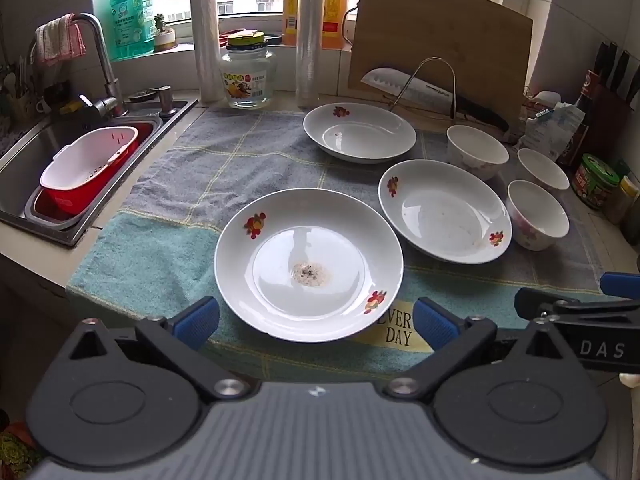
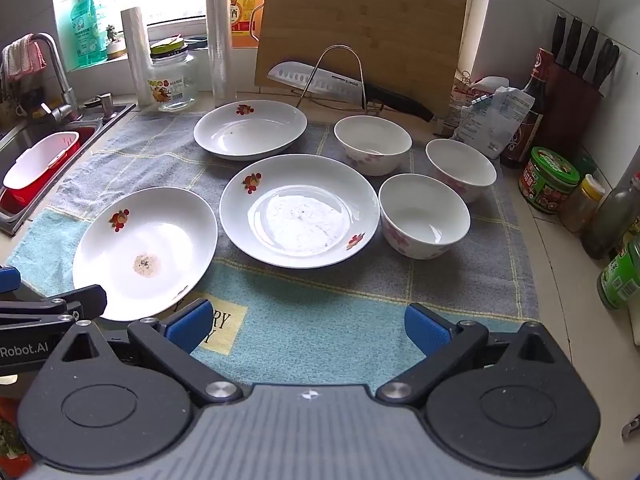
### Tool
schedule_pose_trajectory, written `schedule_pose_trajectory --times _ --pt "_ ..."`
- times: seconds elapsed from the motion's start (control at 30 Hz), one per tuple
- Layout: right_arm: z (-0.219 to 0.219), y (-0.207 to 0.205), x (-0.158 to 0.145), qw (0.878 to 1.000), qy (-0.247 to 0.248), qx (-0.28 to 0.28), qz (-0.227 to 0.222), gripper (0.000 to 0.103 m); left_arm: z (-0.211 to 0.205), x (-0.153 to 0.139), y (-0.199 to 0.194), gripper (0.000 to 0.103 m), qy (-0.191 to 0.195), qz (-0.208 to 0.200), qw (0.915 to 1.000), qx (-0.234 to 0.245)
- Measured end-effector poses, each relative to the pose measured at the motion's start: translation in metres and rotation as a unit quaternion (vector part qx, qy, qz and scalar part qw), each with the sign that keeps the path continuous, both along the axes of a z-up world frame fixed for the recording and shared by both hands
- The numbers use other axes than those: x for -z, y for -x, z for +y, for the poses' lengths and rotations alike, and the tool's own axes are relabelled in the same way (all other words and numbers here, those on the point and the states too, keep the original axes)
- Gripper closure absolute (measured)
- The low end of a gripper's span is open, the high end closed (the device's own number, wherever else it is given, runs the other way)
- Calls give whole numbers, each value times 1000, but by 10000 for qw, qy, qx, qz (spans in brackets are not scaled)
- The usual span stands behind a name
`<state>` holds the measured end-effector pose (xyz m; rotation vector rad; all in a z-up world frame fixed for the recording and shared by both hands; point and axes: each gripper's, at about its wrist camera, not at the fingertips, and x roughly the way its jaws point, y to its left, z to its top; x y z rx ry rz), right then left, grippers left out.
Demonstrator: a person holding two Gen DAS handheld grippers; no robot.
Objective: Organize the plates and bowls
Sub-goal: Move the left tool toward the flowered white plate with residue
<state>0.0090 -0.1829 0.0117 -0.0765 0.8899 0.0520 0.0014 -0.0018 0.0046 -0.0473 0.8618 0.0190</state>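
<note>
both claws apart, empty | left claw (image 1: 316, 322) before near plate (image 1: 308, 264) | advise: clamp its rim, lift level, stack on the plate beside it

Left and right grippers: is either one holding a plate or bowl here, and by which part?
Nothing is held. The left gripper and right gripper are both open above the towel, touching no dish.

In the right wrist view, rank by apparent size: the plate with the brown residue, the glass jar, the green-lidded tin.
1. Plate with the brown residue, clearly largest, though nearest the camera.
2. Glass jar.
3. Green-lidded tin; close to the jar, so this order is unsure.
</note>
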Motion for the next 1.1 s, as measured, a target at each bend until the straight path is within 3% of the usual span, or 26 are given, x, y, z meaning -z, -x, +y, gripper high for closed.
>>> schedule_pose_trajectory --times 1.1 --pt "-5 -2 -2 10000 32 46 -4 0 -9 -1 -3 1 -15 -25 10000 21"
